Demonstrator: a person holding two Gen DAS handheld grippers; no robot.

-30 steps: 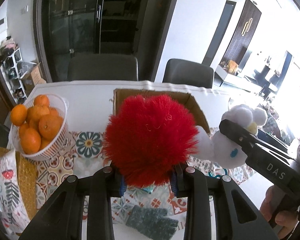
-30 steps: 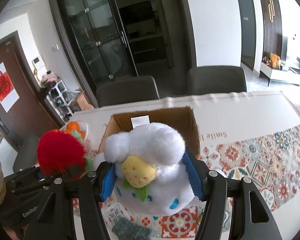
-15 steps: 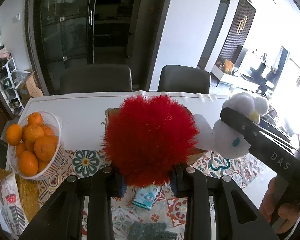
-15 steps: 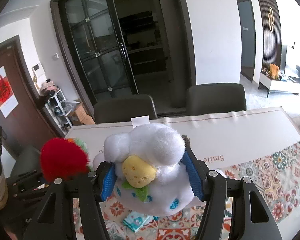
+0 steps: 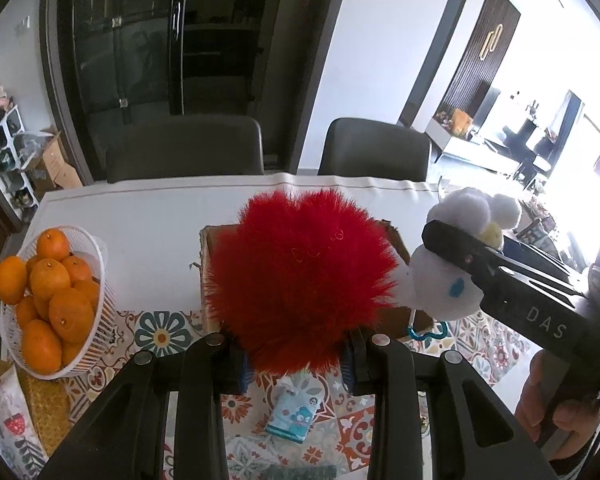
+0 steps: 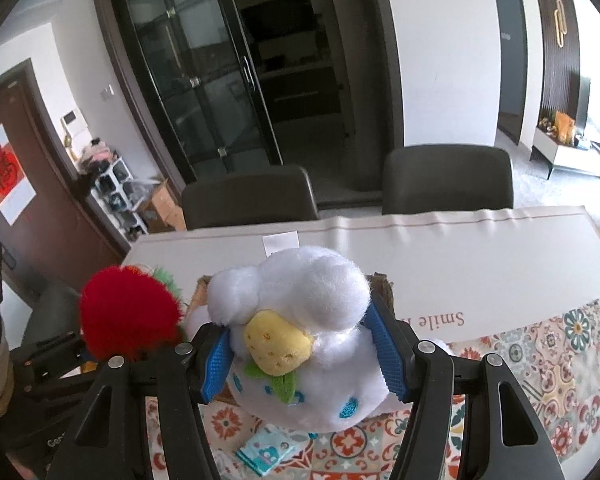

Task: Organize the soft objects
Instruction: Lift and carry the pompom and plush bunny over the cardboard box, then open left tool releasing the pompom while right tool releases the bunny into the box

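Observation:
My left gripper [image 5: 296, 364] is shut on a fluffy red pom-pom toy [image 5: 300, 280], held above the patterned table. The same red toy [image 6: 128, 318] shows at the left of the right wrist view. My right gripper [image 6: 304, 368] is shut on a white plush toy [image 6: 300, 332] with a yellow face and blue spots; that plush [image 5: 444, 280] also shows beside the red toy in the left wrist view. A brown cardboard box [image 5: 216, 272] stands on the table behind both toys, mostly hidden by them; only an edge of the box [image 6: 382, 286] peeks out behind the plush.
A white basket of oranges [image 5: 52, 300] stands at the left. A small light-blue packet [image 5: 294, 414] lies on the patterned cloth under the grippers, and a dark green cloth [image 5: 296, 472] at the bottom edge. Two dark chairs [image 5: 184, 148] stand beyond the table. A hand [image 5: 556, 404] grips the right tool.
Both grippers, with their toys still held, have drawn back from the box toward the near side of the table. The blue packet has come into view below them.

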